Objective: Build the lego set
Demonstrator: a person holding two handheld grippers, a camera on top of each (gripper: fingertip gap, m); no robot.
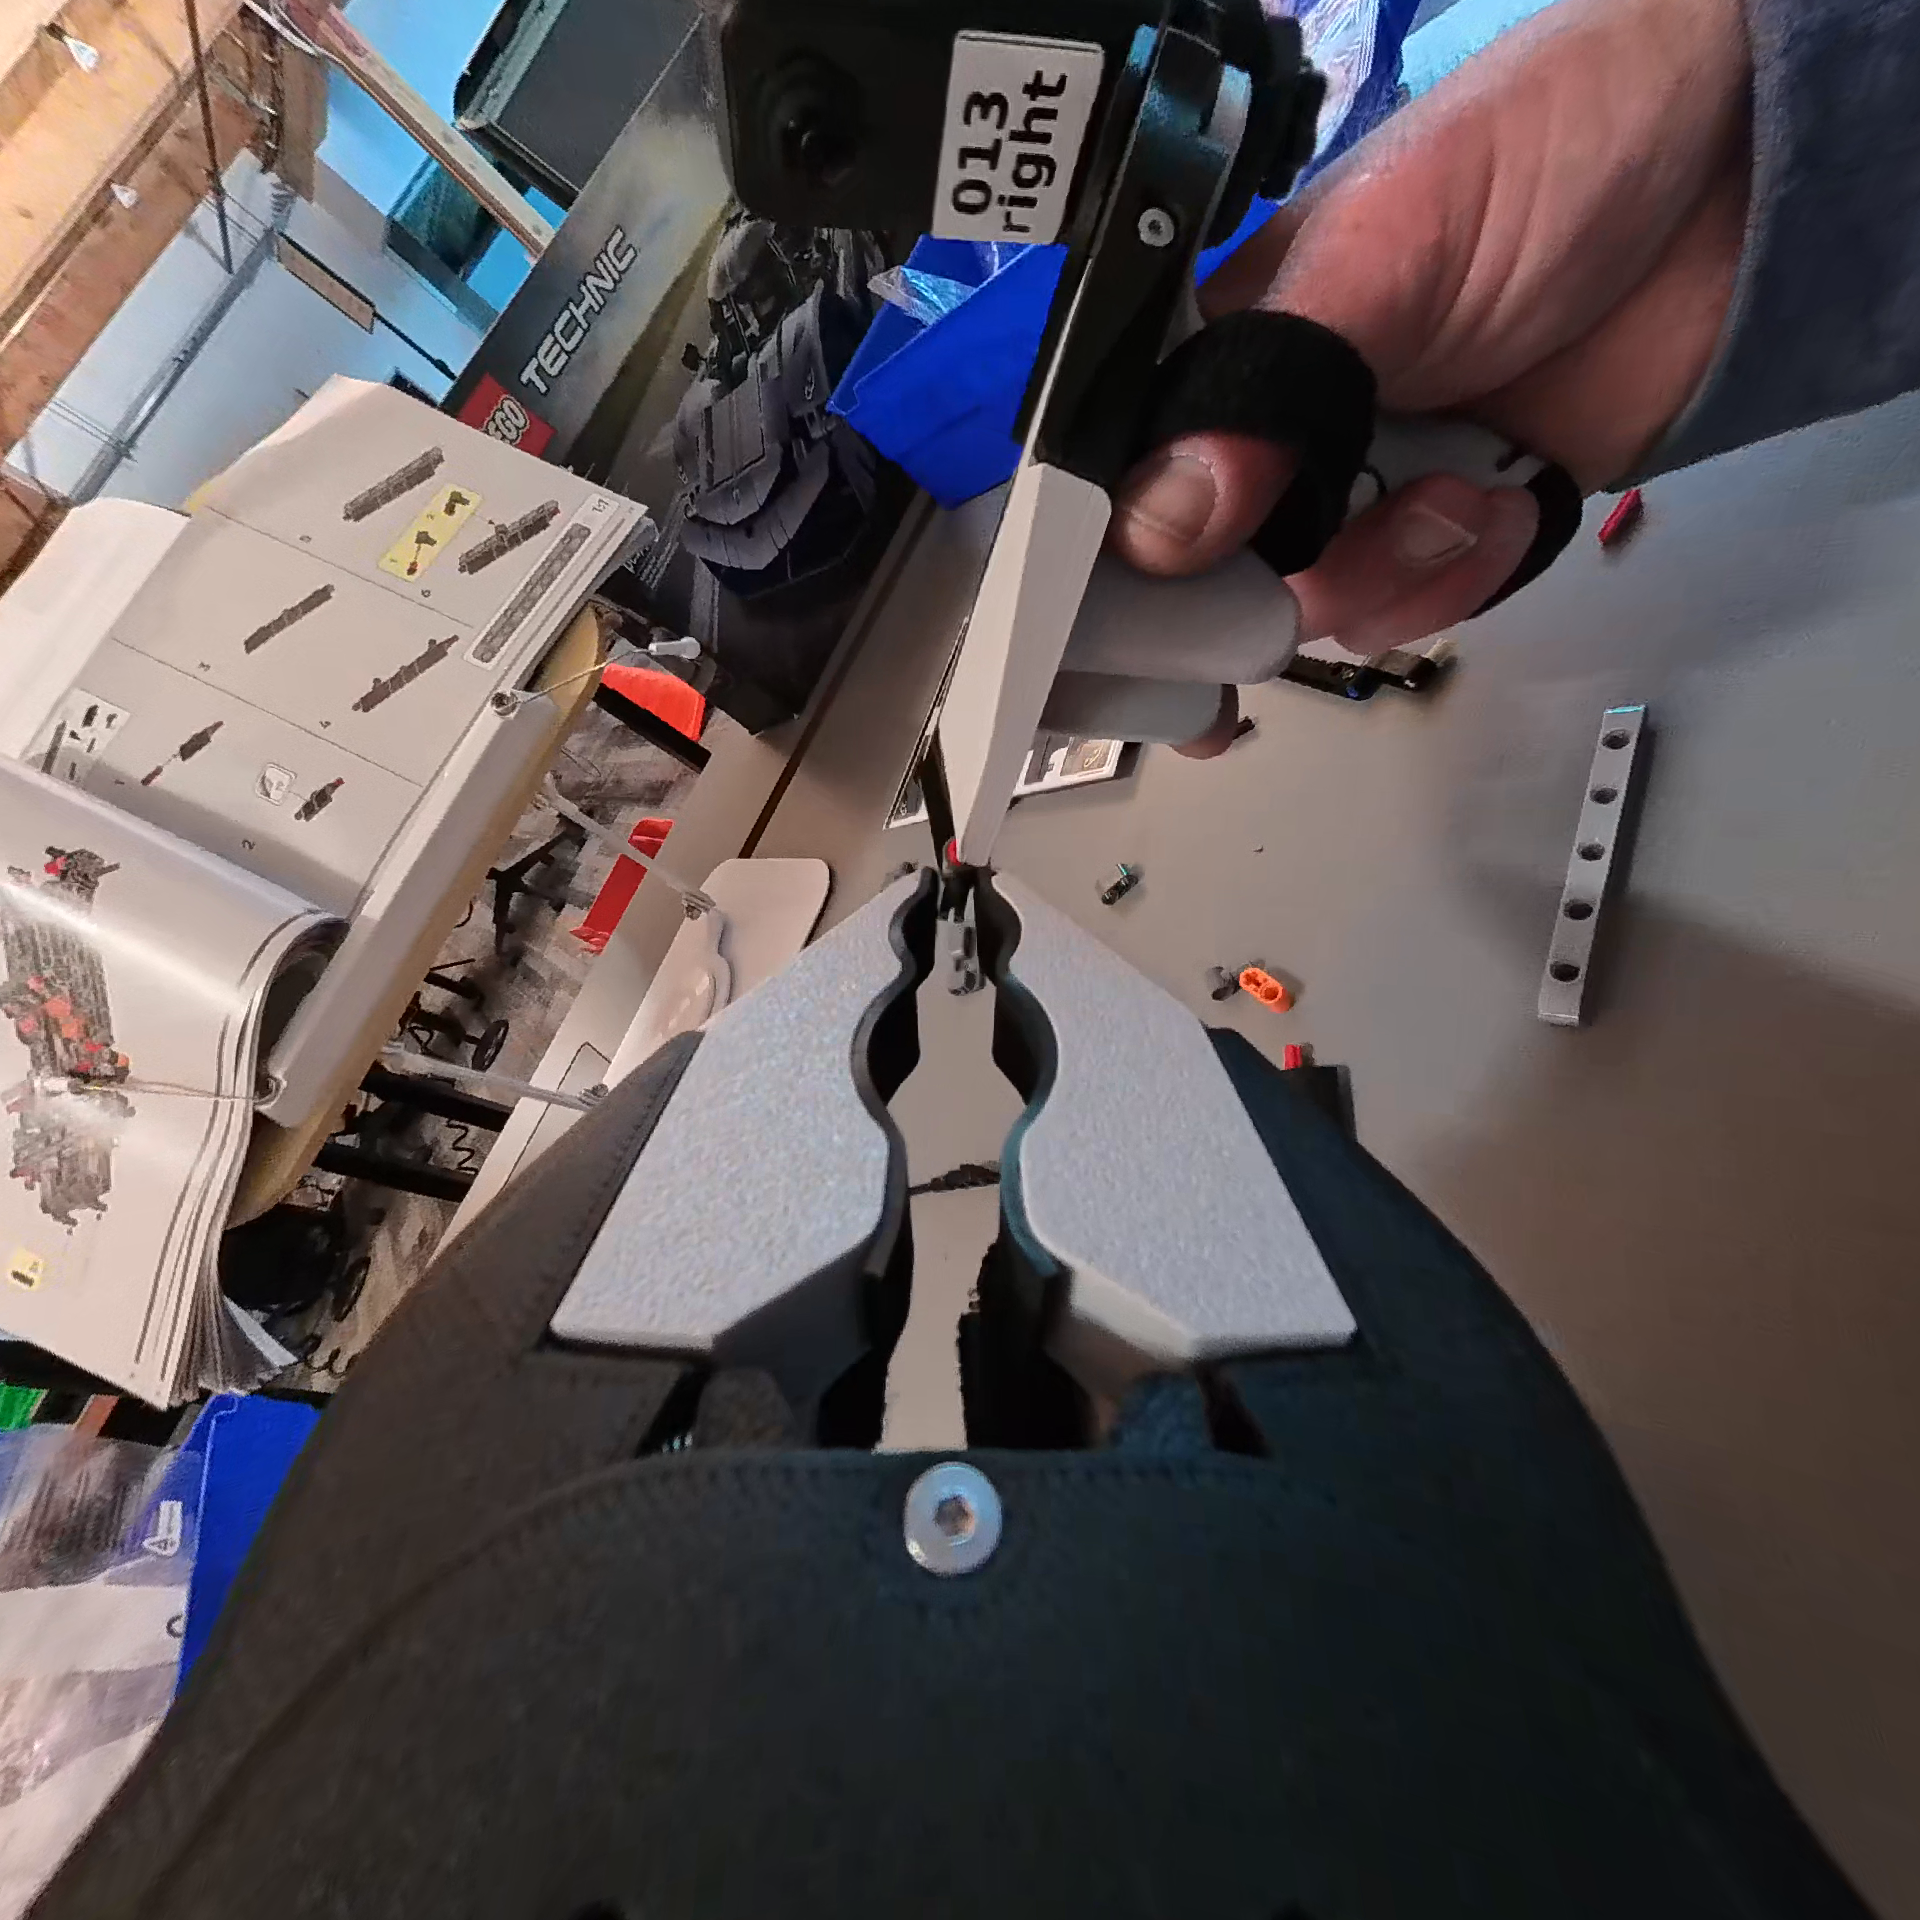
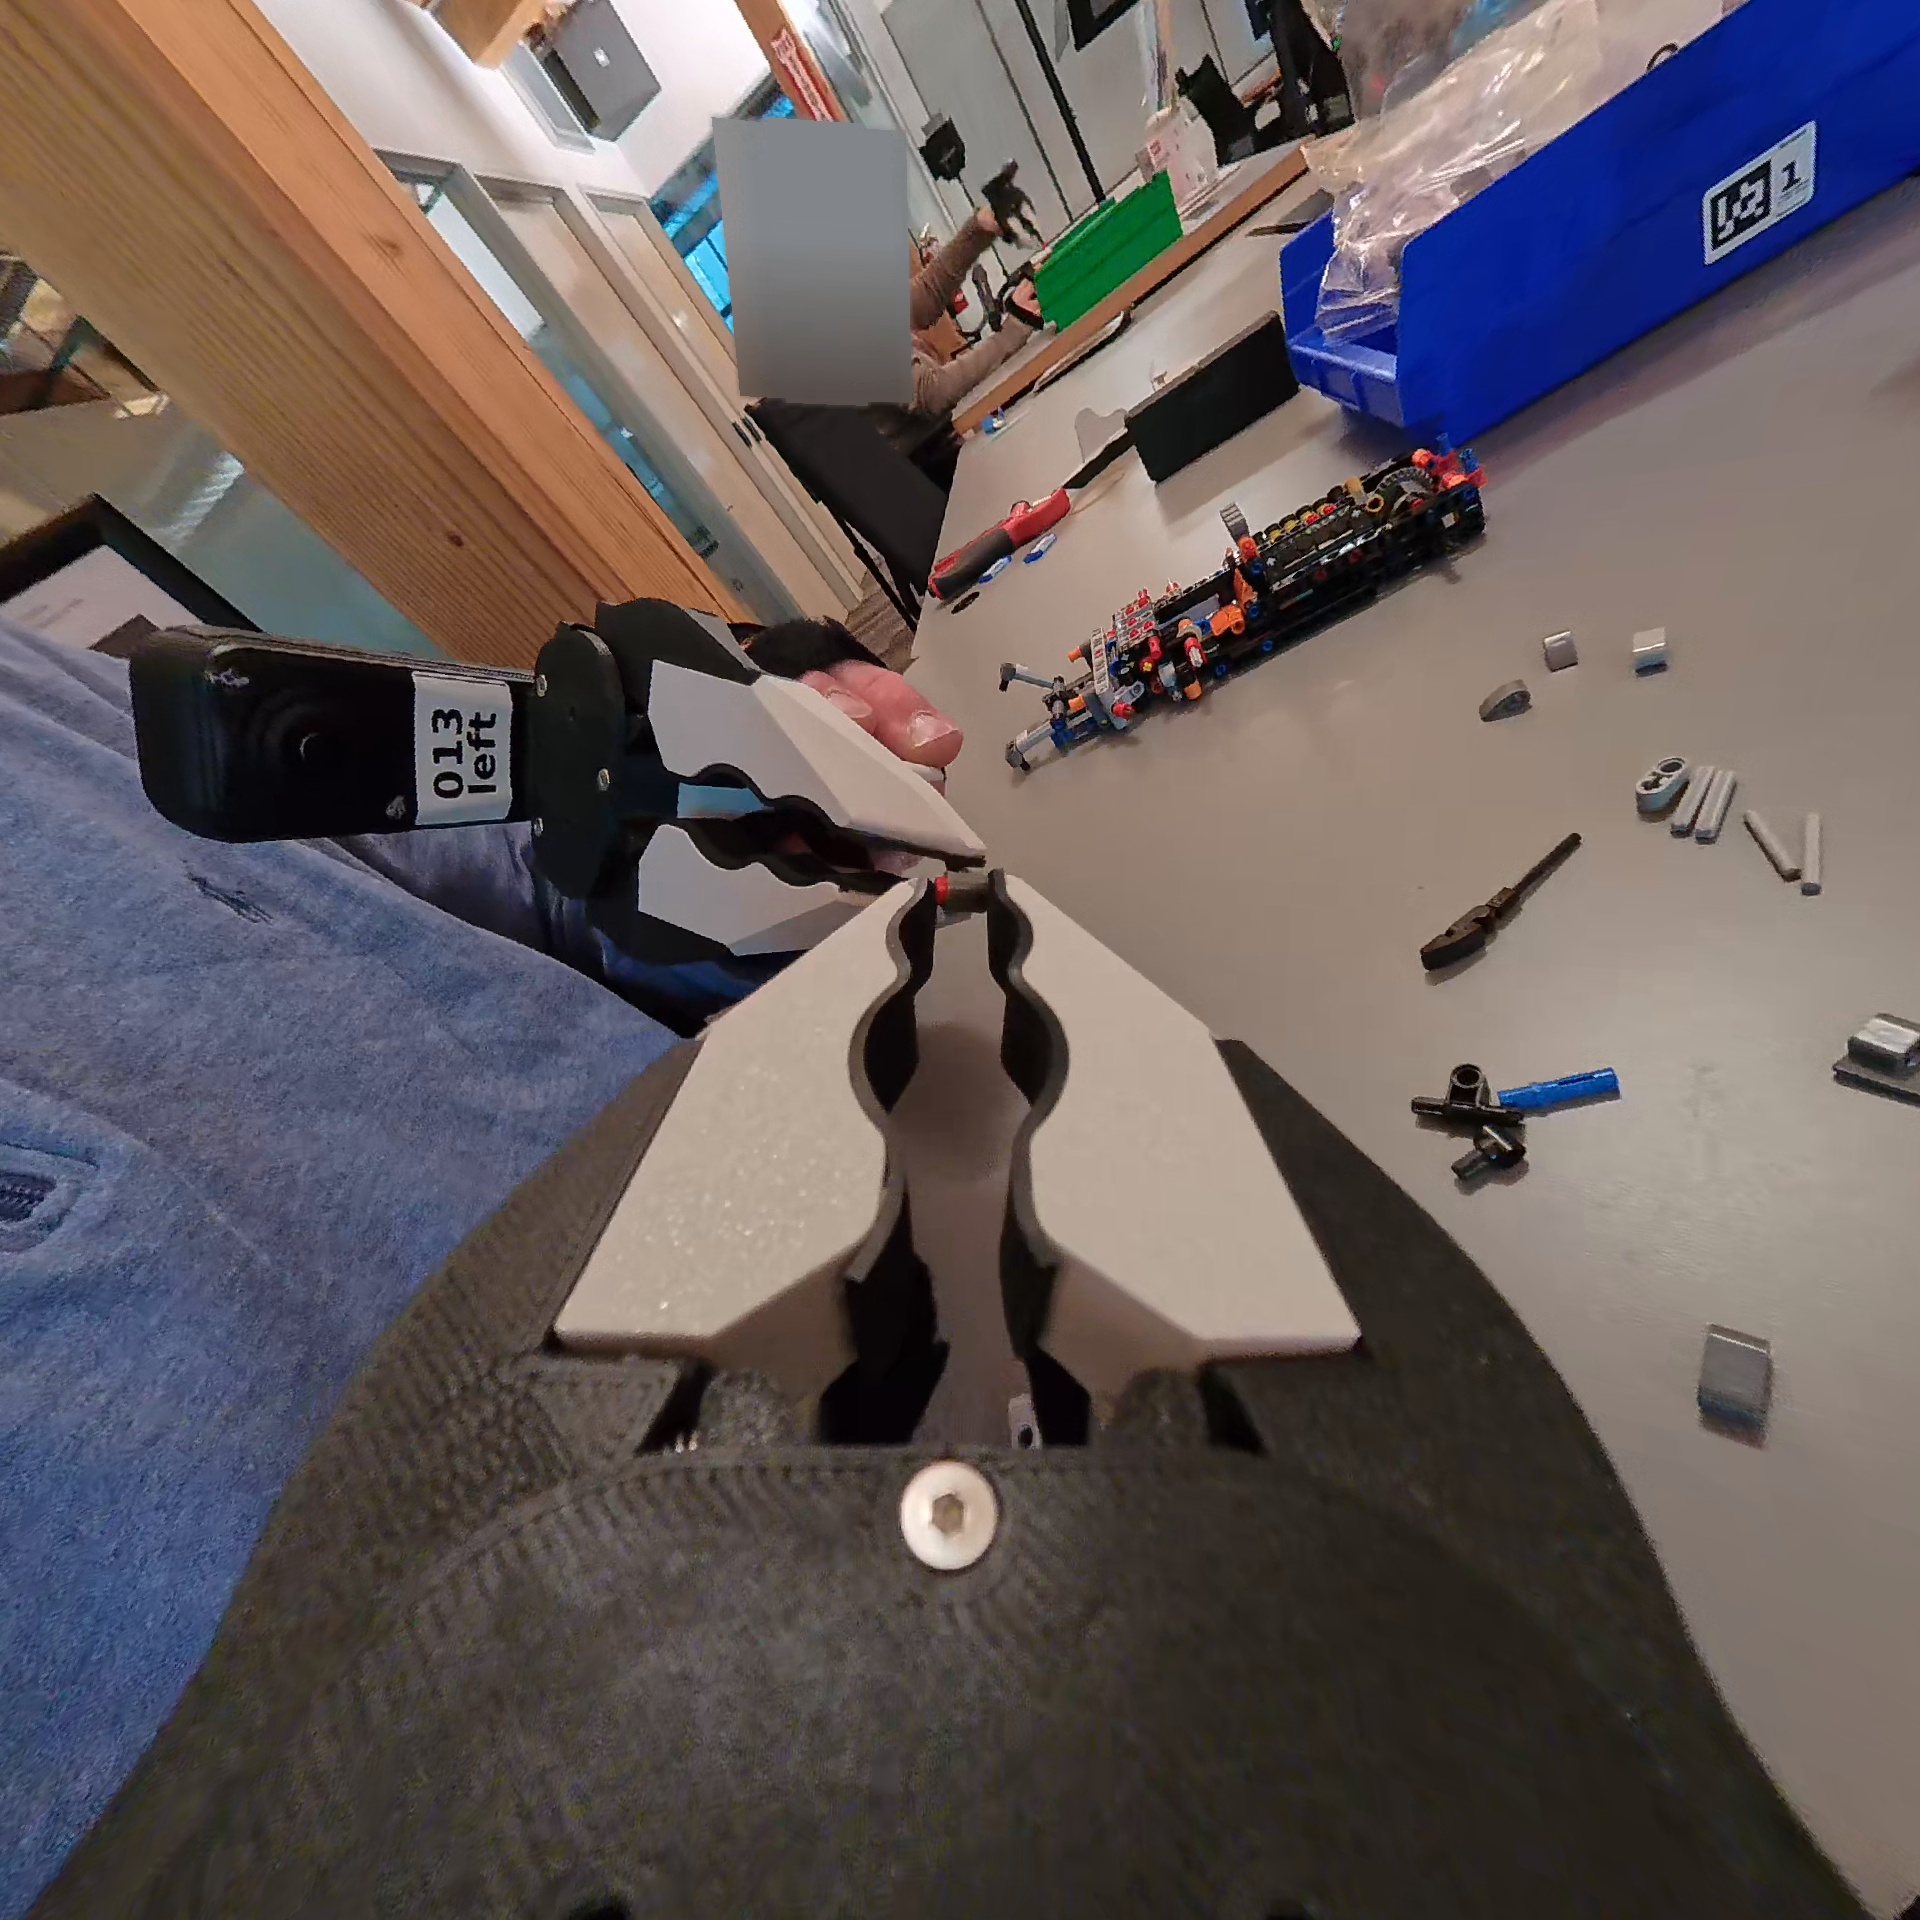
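My left gripper [image 1: 961,896] is shut on a small grey lego piece [image 1: 964,951] that stands between its tips. My right gripper [image 2: 961,891] is shut on a small dark piece with a red end [image 2: 954,891]. The two grippers meet tip to tip above the grey table [image 2: 1299,1039], and the two pieces touch. In the left wrist view the right gripper [image 1: 966,847] comes down from above, held by a hand [image 1: 1455,343]. In the right wrist view the left gripper [image 2: 961,857] comes in from the left. A partly built lego model [image 2: 1247,592] lies farther back on the table.
Loose lego pieces lie on the table: a grey beam with holes [image 1: 1590,862], an orange piece [image 1: 1265,987], a black axle piece [image 2: 1496,904], a blue pin [image 2: 1558,1091]. A blue bin [image 2: 1558,239], an open instruction booklet [image 1: 312,675] and the set's box [image 1: 644,364] stand around. Both grippers' tips are close together, under 4 cm apart. The blue pin [image 2: 1558,1091] is about 15 cm from both grippers' fingertips.
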